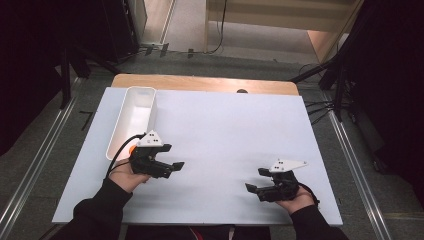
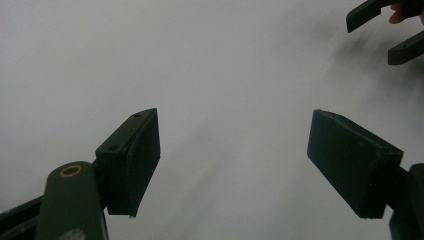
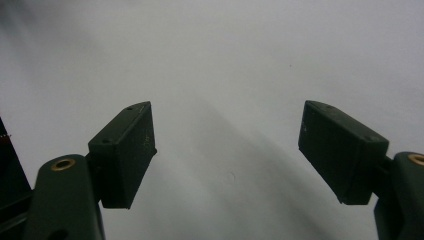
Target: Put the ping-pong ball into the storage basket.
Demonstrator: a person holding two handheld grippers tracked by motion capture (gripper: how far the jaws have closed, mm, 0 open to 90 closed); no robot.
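White table (image 1: 225, 130), white bin (image 1: 135, 112) far left, grey floor (image 1: 45, 150), dark surroundings

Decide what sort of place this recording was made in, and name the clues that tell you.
Probably a lab or studio set up for recording. A white table stands on grey carpet between dark stands, with cables on the floor and a lone white bin on the table.

Your left gripper (image 2: 232, 162) holds its jaws wide apart over the bare white table (image 2: 200, 60), with your right gripper (image 2: 385, 32) far off at upper right.
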